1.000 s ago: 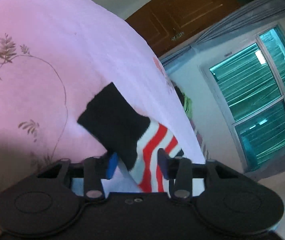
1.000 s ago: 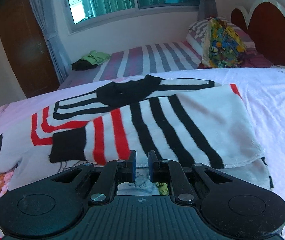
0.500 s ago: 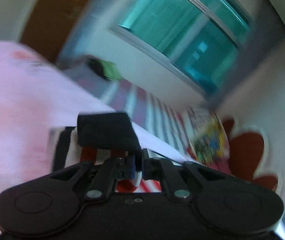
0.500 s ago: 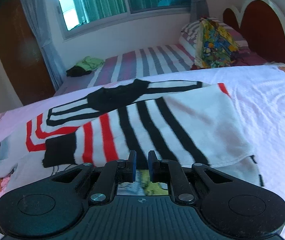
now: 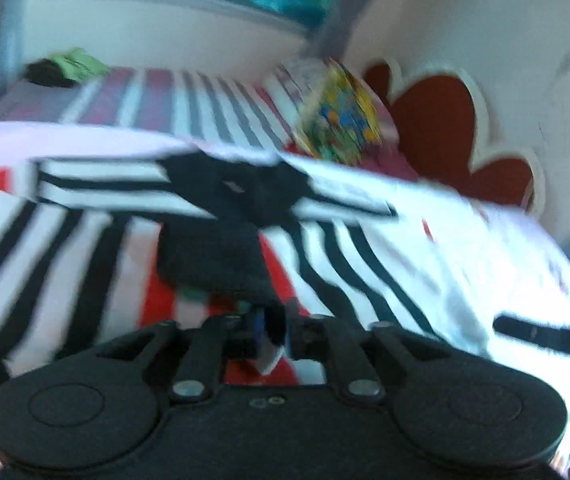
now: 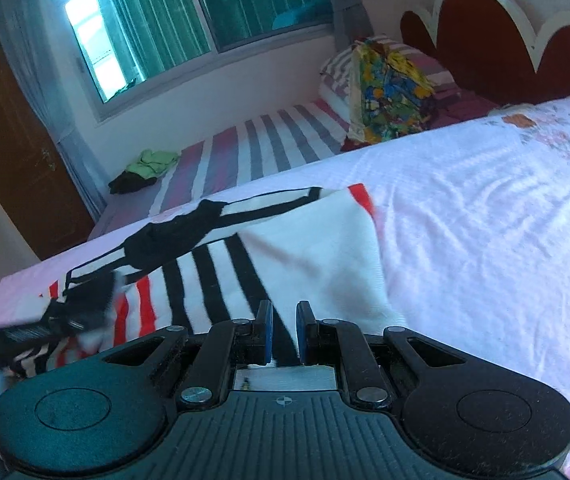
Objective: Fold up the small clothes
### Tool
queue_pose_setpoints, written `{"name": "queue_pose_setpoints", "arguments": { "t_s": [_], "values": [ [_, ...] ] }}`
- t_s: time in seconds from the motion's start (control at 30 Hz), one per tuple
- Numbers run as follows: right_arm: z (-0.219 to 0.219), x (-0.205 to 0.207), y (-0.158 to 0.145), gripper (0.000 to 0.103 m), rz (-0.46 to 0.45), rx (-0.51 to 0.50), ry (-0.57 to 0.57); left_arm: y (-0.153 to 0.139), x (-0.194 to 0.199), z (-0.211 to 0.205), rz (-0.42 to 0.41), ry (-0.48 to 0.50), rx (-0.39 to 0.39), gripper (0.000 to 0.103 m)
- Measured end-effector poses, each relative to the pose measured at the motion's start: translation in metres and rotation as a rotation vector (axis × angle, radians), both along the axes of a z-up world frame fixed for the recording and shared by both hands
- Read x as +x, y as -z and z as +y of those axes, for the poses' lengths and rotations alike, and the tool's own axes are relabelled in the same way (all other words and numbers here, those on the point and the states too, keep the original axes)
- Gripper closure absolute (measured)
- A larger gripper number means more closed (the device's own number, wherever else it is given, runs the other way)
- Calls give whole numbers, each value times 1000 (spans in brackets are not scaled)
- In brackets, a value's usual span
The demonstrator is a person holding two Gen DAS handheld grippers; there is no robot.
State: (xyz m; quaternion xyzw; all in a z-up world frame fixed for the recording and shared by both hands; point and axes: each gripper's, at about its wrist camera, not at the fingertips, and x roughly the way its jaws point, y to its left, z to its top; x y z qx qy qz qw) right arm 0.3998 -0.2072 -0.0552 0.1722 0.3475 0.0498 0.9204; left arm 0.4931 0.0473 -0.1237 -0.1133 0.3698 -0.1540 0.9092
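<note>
Across the bed (image 6: 485, 220): the striped sweater (image 6: 269, 256) lay flat, long axis running left to right.
Sleeve cuff (image 5: 213, 256): black, folded over the sweater's red stripes, just ahead of the left claw (image 5: 275, 336).
Nearer hand: the left one, over the left half.
Left claw: jaws opening, cloth between them; the view was too blurred to show whether the pads pressed it.
Right claw (image 6: 283, 332): jaws a narrow gap apart, holding nothing, over the sweater's near hem.

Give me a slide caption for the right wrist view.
Right gripper poised at the near edge of a striped sweater on a pink bedspread, left gripper carrying a sleeve across.
</note>
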Motion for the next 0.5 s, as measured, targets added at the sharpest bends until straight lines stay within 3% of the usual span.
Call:
{"name": "queue_pose_setpoints", "arguments": {
  "t_s": [0.07,0.1,0.17,0.27,0.33,0.47,0.5],
  "values": [
    [-6,-2,0,91,5,48,-18,2,-10,-14,-43,48,41,39],
    [-6,-3,0,91,5,64,-24,1,-16,-22,-72,77,62,33],
    [-6,-2,0,91,6,95,-45,-1,-36,-25,-101,106,90,38],
    [5,3,-1,87,5,126,-71,-13,-64,-4,-140,56,117,40],
    [16,7,-1,25,-5,130,-88,-16,-87,23,-157,-6,131,40],
    [36,17,8,27,-7,207,-138,-20,-131,95,-157,-206,212,48],
    [42,22,12,36,3,201,-137,-18,-138,111,-147,-249,222,48]
  ]
}}
